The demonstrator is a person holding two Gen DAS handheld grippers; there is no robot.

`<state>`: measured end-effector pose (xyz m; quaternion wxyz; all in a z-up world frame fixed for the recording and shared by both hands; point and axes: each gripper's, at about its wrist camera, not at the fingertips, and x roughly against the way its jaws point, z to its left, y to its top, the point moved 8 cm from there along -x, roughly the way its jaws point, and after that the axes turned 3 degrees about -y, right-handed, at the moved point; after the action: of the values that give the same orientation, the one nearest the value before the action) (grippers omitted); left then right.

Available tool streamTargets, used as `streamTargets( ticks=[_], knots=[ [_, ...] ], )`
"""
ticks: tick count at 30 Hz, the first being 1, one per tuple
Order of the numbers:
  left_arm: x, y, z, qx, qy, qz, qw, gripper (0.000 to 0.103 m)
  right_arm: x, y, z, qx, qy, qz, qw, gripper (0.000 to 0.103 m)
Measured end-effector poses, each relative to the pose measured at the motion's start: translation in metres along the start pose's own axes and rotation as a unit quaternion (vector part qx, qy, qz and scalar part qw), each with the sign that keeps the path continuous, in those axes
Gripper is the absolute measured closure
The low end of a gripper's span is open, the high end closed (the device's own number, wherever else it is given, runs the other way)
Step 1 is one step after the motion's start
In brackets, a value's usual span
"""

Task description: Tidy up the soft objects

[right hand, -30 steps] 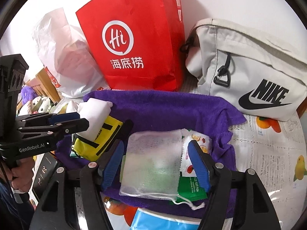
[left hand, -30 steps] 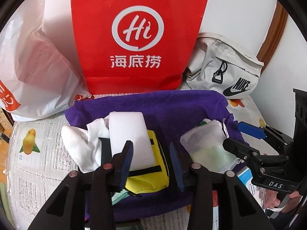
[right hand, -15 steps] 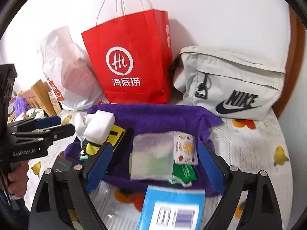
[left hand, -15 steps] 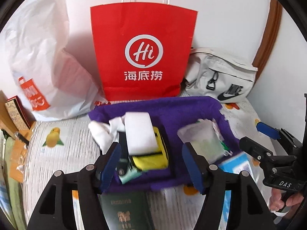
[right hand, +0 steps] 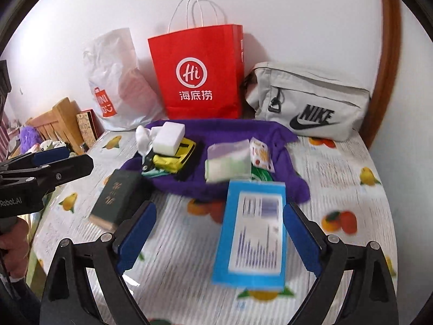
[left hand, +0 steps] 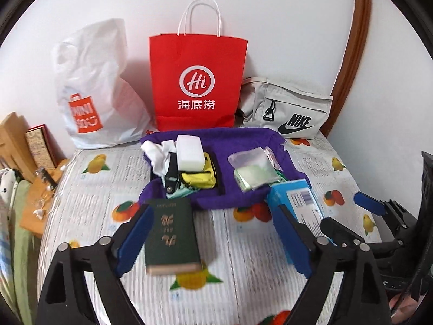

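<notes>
Left gripper point(left hand: 216, 241) and right gripper point(right hand: 219, 238) have just been opening – both wide, empty. Nearest: green booklet point(left hand: 171, 235), blue box point(right hand: 253, 230). Beyond the fingertips, purple towel point(left hand: 243, 140) (sponge, pouches on it), then "Hi" bag point(left hand: 196, 84), NIKE bag point(right hand: 311, 103).

A red paper bag point(left hand: 197, 81) stands at upper centre, a white plastic bag point(left hand: 94, 89) to its left, a grey pouch point(left hand: 286, 108) to its right, all against the wall point(left hand: 284, 21).
</notes>
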<state>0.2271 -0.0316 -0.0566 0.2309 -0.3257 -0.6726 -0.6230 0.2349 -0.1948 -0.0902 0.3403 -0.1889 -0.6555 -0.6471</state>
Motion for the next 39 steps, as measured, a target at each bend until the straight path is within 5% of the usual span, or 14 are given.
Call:
streamTargets(
  ticks=[16,39],
  knots=[
    [0.089,-0.076,-0.009,0.010,0.024,-0.038,0.9989,0.007,0.101,-0.067,-0.009,-0.047,-0.053,-0.045,0.996,0.000],
    [0.113,-0.100,-0.013,0.013,0.025,-0.054,0.9981,0.007,0.135,-0.089,0.010,-0.030,-0.063,-0.066,0.995,0.000]
  ],
)
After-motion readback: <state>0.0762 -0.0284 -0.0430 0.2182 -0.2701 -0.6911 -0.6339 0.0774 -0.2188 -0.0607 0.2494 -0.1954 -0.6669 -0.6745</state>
